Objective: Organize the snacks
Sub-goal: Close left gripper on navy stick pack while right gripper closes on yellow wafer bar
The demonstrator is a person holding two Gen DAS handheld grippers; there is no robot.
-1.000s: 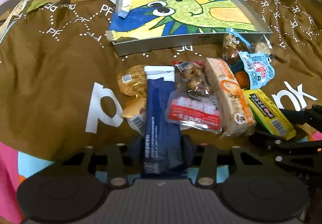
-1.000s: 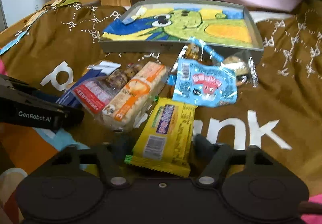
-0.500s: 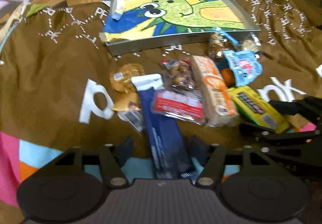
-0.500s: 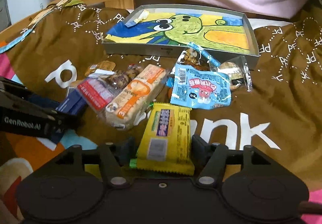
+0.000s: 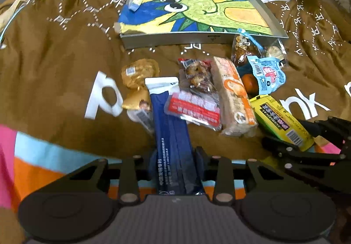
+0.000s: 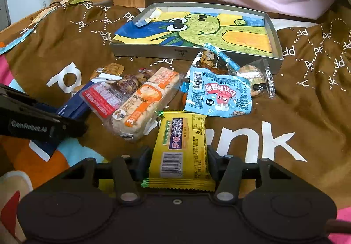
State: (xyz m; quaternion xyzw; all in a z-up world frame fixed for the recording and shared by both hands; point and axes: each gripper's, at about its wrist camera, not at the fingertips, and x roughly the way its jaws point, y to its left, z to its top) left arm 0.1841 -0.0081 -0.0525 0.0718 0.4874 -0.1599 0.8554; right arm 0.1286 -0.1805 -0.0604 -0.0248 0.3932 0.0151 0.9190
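Left claw [image 5: 175,162] clenched on blue pack [image 5: 170,132] — right claw [image 6: 178,164] clenched on yellow bar [image 6: 183,147]. Both at the near edge of the snack pile on the blanket [image 6: 307,94], tray [image 6: 153,51] behind.

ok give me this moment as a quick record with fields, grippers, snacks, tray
left gripper: shut on navy pack
right gripper: shut on yellow pack
tray: grey, dinosaur drawing inside, no snacks in it
loose snacks: orange pack, red pack, light blue pouch, gold pack, on the blanket in front of the tray
surface: brown blanket with white lettering
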